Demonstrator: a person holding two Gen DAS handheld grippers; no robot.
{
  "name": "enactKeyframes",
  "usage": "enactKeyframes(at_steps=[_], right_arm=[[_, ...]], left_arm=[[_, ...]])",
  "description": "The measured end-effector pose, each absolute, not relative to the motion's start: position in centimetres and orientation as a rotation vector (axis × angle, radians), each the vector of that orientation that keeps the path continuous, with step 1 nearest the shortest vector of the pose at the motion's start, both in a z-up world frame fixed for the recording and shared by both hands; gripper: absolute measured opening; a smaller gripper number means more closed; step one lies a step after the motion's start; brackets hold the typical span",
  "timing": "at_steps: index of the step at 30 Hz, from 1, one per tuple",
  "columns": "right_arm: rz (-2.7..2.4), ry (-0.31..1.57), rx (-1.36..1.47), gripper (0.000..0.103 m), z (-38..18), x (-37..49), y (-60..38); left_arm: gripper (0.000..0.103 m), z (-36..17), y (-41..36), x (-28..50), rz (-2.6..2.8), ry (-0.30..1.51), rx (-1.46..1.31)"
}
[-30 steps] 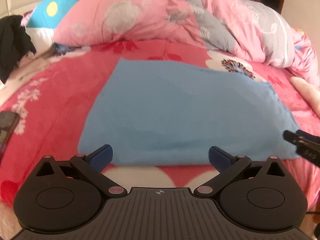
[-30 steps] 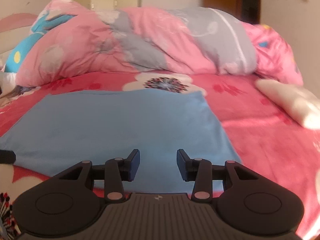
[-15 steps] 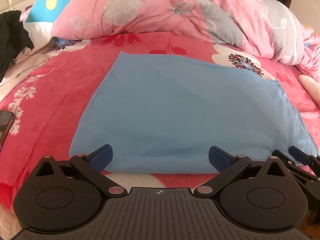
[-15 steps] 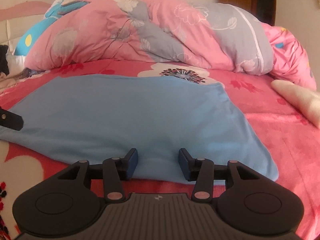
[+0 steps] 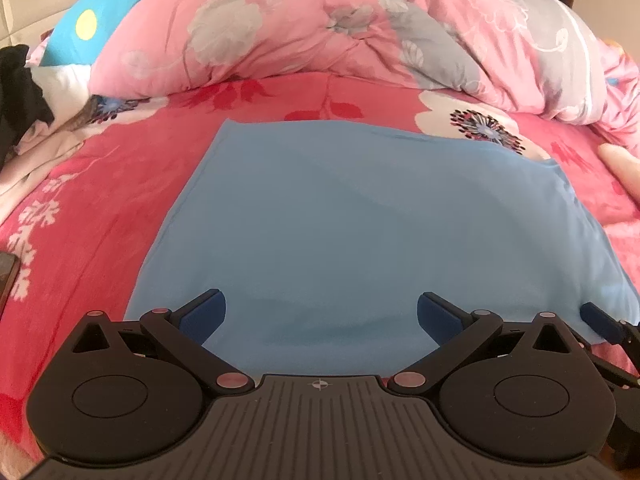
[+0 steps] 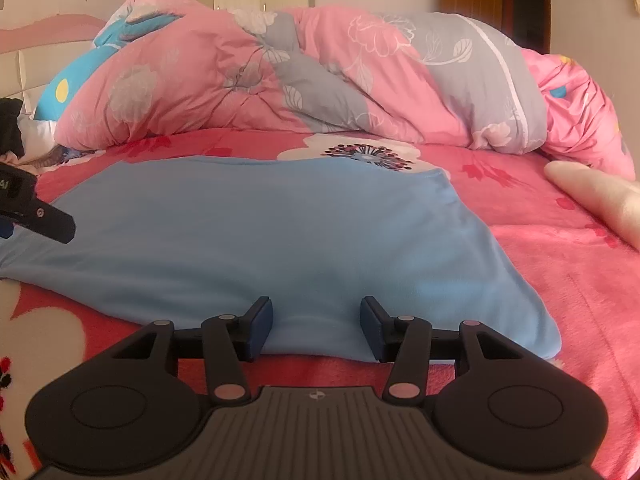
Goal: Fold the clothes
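The blue garment [image 5: 360, 232] lies flat on the red floral blanket [image 5: 100, 184], in front of the bunched pink quilt [image 5: 320, 28]. Left gripper [image 5: 320, 314] spread wide over its near edge, gripping nothing. Right gripper [image 6: 316, 326], jaws just been opening, about half apart astride the near hem, holding nothing.

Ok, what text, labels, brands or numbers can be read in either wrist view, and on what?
"AI": white marking on the left claw, seen in the right wrist view, the rest cut off by the picture's edge.
Crosshair sign, no words: on the ribbed base of the left claw and of the right claw, whose jaws have just been opening with the edge of the blue cloth between them, unpinched.
Cloth and bedding: no text.
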State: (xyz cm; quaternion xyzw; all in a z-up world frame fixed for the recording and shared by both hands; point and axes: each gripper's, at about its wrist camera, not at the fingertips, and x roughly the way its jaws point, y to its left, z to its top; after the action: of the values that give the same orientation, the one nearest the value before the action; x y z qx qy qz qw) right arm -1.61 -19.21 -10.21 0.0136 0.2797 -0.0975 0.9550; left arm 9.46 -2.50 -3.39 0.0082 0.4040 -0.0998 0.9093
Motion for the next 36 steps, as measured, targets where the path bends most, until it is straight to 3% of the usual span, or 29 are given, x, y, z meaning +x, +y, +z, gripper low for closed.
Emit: enactKeyframes(at_steps=[9, 36], right_arm=[[-0.195, 0.561, 0.030, 0.052, -10.3, -1.7, -19.3], [-0.201, 0.567, 0.020, 0.053, -10.3, -1.6, -19.1]], left_arm=[[0.103, -6.1, -2.3, 10.9, -0.206, 0.920, -0.004], [0.103, -6.4, -1.7, 9.9, -0.242, 0.862, -0.017]])
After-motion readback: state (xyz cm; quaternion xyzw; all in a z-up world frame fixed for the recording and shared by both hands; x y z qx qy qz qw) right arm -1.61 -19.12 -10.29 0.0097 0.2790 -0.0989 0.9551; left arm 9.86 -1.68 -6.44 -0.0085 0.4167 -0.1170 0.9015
